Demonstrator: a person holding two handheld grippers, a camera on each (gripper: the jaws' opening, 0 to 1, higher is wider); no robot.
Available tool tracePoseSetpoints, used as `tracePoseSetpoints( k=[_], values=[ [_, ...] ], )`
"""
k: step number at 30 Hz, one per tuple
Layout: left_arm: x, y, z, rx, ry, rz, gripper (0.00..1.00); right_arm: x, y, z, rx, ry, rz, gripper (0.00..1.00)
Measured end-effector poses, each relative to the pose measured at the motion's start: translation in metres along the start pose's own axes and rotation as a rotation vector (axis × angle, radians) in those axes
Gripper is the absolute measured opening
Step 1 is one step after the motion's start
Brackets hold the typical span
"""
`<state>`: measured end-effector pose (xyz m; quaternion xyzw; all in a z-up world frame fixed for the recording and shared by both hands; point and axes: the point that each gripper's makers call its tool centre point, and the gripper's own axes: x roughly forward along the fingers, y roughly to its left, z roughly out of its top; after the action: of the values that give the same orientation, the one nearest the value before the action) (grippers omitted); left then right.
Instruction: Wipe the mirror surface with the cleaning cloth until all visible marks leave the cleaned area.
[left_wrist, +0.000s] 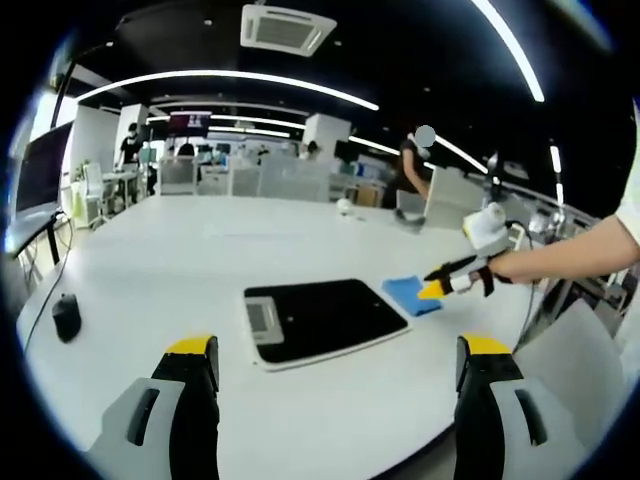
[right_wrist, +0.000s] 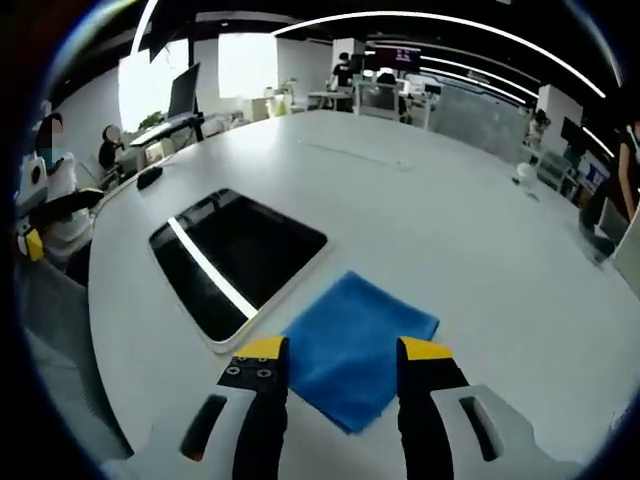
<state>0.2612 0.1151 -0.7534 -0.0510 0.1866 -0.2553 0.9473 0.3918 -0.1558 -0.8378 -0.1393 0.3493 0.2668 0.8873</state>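
Left gripper view: the left claw (left_wrist: 337, 362), yellow-tipped, stands released with jaws wide apart above the near edge of the broad white counter (left_wrist: 200, 250). Just beyond it lies the flat rectangular dark mirror with a pale frame (left_wrist: 325, 318), set at a slant, a light square reflection near its left end. At the mirror's far right corner rests the blue cleaning cloth (left_wrist: 412, 294), with the right claw (left_wrist: 436, 287) reaching in from the right and touching it; whether it grips cannot be told from here. A person's bare forearm (left_wrist: 575, 252) extends level behind that claw. A small black computer mouse (left_wrist: 66, 317) sits near the counter's left edge, well apart from the mirror.

Right gripper view: the right claw (right_wrist: 343, 352) is released, jaws apart, straddling the near part of the blue cleaning cloth (right_wrist: 360, 350), which lies flat on the counter (right_wrist: 450, 200) beside the mirror (right_wrist: 235, 260), one corner close to the frame. The mirror here reflects a bright ceiling light strip. The left claw (right_wrist: 30, 243) appears at the far left edge.

Open counter extends far beyond mirror and cloth in both views; desks, monitors and standing people occupy the distance.
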Motion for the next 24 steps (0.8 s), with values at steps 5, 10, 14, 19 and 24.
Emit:
tracePoseSetpoints(
  k=[5,10,14,19,24],
  values=[
    [0.0,0.001,0.0,-0.006,-0.002,0.004,0.99,0.006,-0.002,-0.003,-0.007,0.029,0.014,0.39],
    [0.0,0.001,-0.001,-0.015,0.004,0.002,0.98,0.013,0.002,-0.006,-0.015,0.071,0.044,0.41],
    [0.0,0.001,-0.001,-0.019,0.003,0.0,0.98,0.016,0.004,-0.011,-0.036,0.106,0.054,0.41],
    [0.0,0.002,0.0,-0.023,0.0,0.002,0.98,0.017,0.004,-0.012,-0.024,0.123,0.066,0.41],
    [0.0,0.002,0.0,-0.02,0.0,0.006,0.98,0.02,0.003,-0.013,0.005,0.144,0.089,0.41]
  ],
)
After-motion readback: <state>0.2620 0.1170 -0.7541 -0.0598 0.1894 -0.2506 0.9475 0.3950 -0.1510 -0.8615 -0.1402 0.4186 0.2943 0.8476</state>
